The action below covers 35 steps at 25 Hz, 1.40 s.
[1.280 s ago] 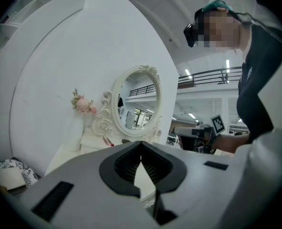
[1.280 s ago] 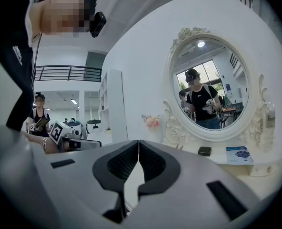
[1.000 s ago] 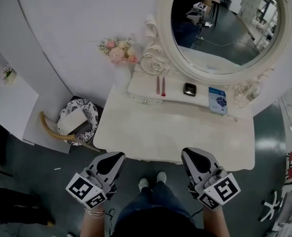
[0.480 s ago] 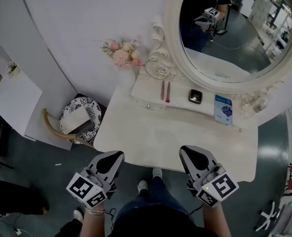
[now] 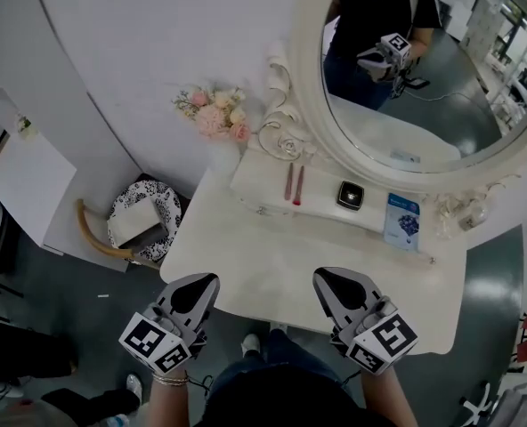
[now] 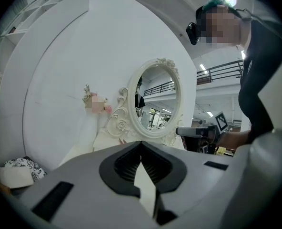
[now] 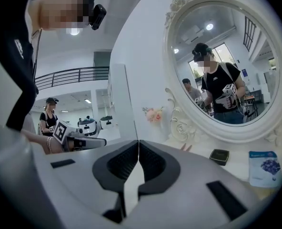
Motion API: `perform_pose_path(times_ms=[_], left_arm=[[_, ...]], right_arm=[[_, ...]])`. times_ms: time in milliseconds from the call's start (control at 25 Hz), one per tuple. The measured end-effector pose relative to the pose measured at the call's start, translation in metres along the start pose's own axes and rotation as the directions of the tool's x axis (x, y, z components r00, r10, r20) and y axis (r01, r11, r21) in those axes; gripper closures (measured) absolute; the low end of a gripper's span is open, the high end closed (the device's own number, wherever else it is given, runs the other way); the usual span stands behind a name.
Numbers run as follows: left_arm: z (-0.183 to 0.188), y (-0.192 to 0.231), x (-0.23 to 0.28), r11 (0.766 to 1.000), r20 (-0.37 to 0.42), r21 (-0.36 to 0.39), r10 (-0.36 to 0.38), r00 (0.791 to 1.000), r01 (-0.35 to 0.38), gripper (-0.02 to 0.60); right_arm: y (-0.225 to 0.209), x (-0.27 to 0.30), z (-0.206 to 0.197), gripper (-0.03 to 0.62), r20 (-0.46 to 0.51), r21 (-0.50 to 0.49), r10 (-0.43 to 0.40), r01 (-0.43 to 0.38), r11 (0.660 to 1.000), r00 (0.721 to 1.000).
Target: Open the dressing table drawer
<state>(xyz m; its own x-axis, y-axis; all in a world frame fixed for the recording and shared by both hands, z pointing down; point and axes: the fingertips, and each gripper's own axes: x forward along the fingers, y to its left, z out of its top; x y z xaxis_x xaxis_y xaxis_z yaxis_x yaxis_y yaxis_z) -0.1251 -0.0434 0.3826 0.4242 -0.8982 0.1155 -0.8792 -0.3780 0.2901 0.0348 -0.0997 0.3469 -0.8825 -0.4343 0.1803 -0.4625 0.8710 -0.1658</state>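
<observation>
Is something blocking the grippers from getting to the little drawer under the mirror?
Nothing visible. Only bare tabletop lies between the left gripper, the right gripper and the drawer front. The pink sticks and black box sit above it.

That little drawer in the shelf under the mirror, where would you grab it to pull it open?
Probably by the small round knob on the drawer front, the only part that sticks out. Come level from the person's side of the dressing table, pinch the knob across its sides and pull straight back.
</observation>
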Motion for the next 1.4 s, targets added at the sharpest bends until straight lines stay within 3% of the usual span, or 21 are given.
perform_pose_path(times_ms=[360, 880, 1080, 1400], left_arm=[[-0.008, 0.004, 0.024, 0.998, -0.004, 0.006, 0.069, 0.998, -0.069, 0.566], [-0.036, 0.021, 0.020, 0.986, -0.028, -0.062, 0.152, 0.988, -0.154, 0.566], [-0.040, 0.036, 0.022, 0.987, -0.061, -0.087, 0.127, 0.990, -0.132, 0.566], [-0.036, 0.071, 0.042, 0.997, -0.129, -0.079, 0.006, 0.992, -0.017, 0.566]], right_arm=[[-0.021, 0.025, -0.014, 0.576, -0.019, 0.019, 0.075, -0.074, 0.997, 0.997], [-0.034, 0.103, -0.079, 0.570, -0.142, 0.080, 0.058, -0.046, 0.996, 0.988], [-0.037, 0.127, -0.092, 0.510, -0.181, 0.089, 0.026, -0.010, 0.996, 0.983], [-0.053, 0.161, -0.119, 0.423, -0.272, 0.088, -0.106, 0.134, 0.987, 0.957]])
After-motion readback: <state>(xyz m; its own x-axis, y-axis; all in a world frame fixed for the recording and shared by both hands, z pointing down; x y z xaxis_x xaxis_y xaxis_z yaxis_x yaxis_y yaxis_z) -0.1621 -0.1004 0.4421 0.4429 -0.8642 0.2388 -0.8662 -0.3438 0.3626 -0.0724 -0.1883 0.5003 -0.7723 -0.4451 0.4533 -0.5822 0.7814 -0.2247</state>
